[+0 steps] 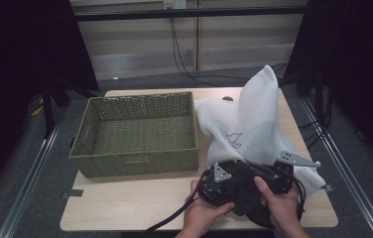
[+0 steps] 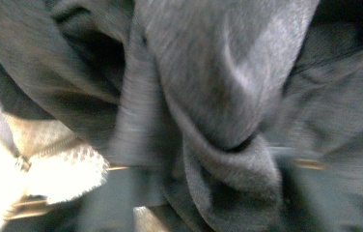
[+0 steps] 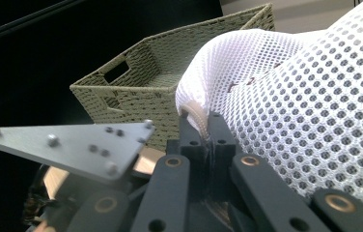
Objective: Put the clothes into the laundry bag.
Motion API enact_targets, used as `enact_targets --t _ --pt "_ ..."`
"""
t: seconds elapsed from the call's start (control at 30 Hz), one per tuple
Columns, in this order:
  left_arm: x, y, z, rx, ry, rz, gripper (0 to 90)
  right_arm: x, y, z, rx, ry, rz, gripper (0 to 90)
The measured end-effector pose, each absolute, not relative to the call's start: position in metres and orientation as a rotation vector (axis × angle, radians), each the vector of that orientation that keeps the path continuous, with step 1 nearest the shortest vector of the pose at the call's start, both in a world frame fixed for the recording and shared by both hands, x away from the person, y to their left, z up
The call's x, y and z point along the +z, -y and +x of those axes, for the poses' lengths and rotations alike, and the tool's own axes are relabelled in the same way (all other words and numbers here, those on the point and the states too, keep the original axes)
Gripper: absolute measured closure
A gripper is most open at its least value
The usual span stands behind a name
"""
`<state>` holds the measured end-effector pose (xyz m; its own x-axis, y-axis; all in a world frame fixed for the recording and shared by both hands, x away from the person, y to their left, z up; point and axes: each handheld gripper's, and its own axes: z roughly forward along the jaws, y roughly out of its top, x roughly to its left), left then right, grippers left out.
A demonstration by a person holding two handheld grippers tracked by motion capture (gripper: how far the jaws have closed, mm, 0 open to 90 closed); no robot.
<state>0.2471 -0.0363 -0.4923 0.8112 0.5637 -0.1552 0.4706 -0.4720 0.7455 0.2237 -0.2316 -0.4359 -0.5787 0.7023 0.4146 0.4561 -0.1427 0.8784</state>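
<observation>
My right gripper is clamped on the rim of the white mesh laundry bag, its jaws pinched together on the beige edging where the mesh begins. The bag lies on the right half of the table, one corner standing up toward the far side, its near edge at my hands. My left gripper sits just left of the right one at the near edge, pressed into a dark grey garment that bunches in thick folds right against its camera; whether its jaws are apart or closed on that cloth I cannot tell, since the folds hide them. In the high view the dark garment bulges under both hands at the bag's near rim, and I cannot tell how much of it is inside the mesh. To the left stands the green woven basket, just beside the bag, with nothing in it.
</observation>
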Motion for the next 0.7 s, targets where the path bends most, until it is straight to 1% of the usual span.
enact_targets --t 0.03,0.13,0.17,0.2,0.27,0.33,0.37,0.43,0.5,0.53,0.57,0.63,0.7 --pt "-0.493 0.037 0.248 0.134 -0.741 2.155 82.9 -0.436 0.231 0.224 1.800 -1.913 1.327 88.6" --pt "-0.492 0.041 0.247 0.177 -0.720 2.101 84.7 -0.437 0.232 0.225 1.809 -1.907 1.321 88.7" --pt "-0.489 0.041 0.248 0.169 -0.712 2.080 84.9 -0.435 0.233 0.225 1.809 -1.905 1.319 88.6" --pt "-0.484 0.038 0.248 0.153 -0.693 2.015 85.0 -0.434 0.234 0.224 1.812 -1.902 1.319 88.7" --pt "-0.471 0.038 0.249 0.142 -0.658 1.945 85.1 -0.429 0.236 0.222 1.826 -1.891 1.312 88.6" --pt "-0.449 0.038 0.249 0.202 -0.631 1.871 85.1 -0.422 0.236 0.218 1.840 -1.878 1.296 88.7" --pt "-0.444 0.038 0.252 0.204 -0.624 1.852 85.1 -0.417 0.236 0.214 1.850 -1.869 1.293 88.7" --pt "-0.435 0.039 0.259 0.256 -0.656 1.819 85.2 -0.409 0.235 0.208 1.850 -1.839 1.272 88.7" --pt "-0.442 0.040 0.270 0.337 -0.745 1.815 85.2 -0.403 0.236 0.201 1.880 -1.811 1.269 88.7" --pt "-0.449 0.041 0.275 0.348 -0.782 1.811 85.3 -0.399 0.238 0.197 1.904 -1.791 1.274 88.7" --pt "-0.463 0.043 0.285 0.351 -0.842 1.842 85.2 -0.398 0.238 0.195 1.899 -1.797 1.277 88.7" --pt "-0.480 0.047 0.294 0.343 -0.899 1.913 85.1 -0.404 0.236 0.193 1.879 -1.840 1.310 88.7" --pt "-0.489 0.046 0.299 0.259 -0.893 1.921 84.3 -0.417 0.234 0.198 1.888 -1.858 1.331 88.8"
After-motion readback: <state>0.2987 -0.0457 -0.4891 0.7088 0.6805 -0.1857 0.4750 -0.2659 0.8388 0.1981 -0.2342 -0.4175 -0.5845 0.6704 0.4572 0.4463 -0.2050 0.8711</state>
